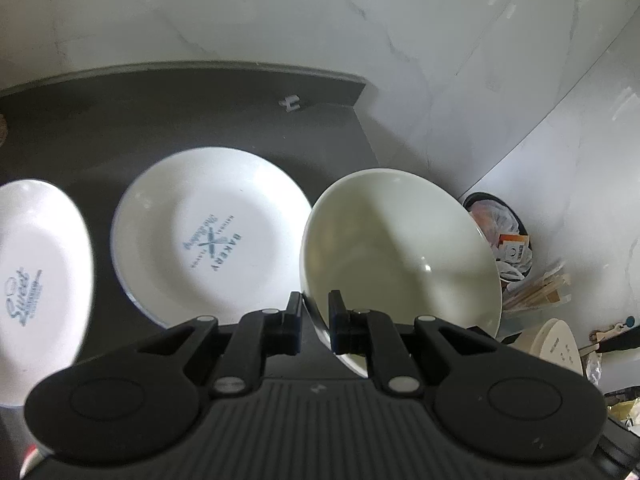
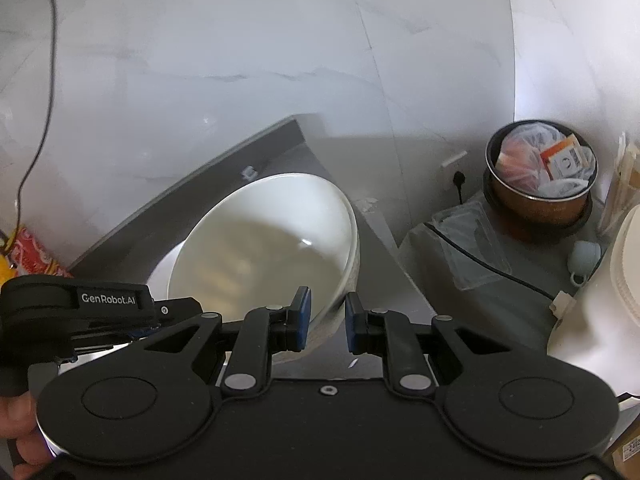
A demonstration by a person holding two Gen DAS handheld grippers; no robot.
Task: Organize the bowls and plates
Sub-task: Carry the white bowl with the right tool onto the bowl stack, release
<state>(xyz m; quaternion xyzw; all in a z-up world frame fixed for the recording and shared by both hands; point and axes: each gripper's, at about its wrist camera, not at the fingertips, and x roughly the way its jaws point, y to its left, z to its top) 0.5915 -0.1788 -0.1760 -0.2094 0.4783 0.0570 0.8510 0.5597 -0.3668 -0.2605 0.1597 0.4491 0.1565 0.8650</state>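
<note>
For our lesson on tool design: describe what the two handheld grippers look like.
Both the left gripper and right gripper are matte black, with a ribbed body, two round discs, silver pivot pins and blue-faced finger pads. White "GenRobot.AI" lettering marks the left gripper's side, seen from the right wrist.

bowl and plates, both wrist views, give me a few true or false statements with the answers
1. The left gripper grips the rim of the white bowl. True.
2. The bowl sits flat on the counter. False: it is tilted, its opening towards the cameras.
3. The plate marked BAKERY lies on the dark counter. True.
4. The right gripper is clamped shut on the bowl. False: its fingers straddle the rim with a gap.
5. The pot in the right wrist view is empty. False: it holds packets and wrappers.
</note>
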